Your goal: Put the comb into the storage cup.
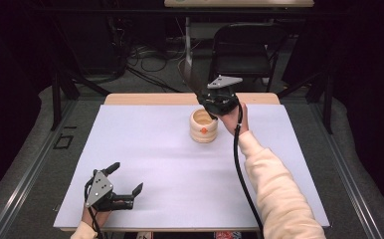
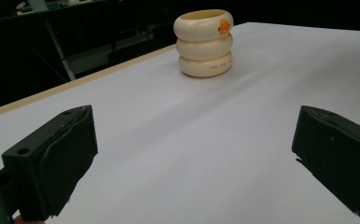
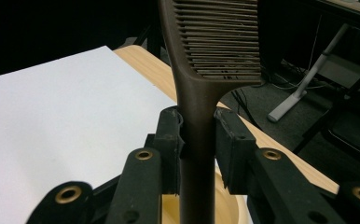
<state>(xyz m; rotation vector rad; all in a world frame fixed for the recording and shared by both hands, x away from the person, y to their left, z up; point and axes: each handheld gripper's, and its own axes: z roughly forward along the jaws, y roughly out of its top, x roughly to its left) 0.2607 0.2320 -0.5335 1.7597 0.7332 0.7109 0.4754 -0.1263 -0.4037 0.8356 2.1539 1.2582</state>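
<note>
A cream ribbed cup (image 1: 203, 126) with an orange mark stands on the white sheet, right of centre toward the back; it also appears far ahead in the left gripper view as the cup (image 2: 204, 43). My right gripper (image 1: 211, 105) hovers over the cup's far rim, shut on the handle of a dark brown comb (image 3: 201, 93), whose teeth point up and away (image 1: 190, 72). The cup's cream rim (image 3: 225, 205) lies just below those jaws. Low at the front left, my left gripper (image 1: 126, 180) rests open, nothing between its pads (image 2: 52, 158).
The white sheet (image 1: 145, 164) covers a wooden table whose bare edge (image 1: 150, 99) runs along the back. Behind it stand a black folding chair (image 1: 244, 47) and cables on the floor. Dark rails flank both sides.
</note>
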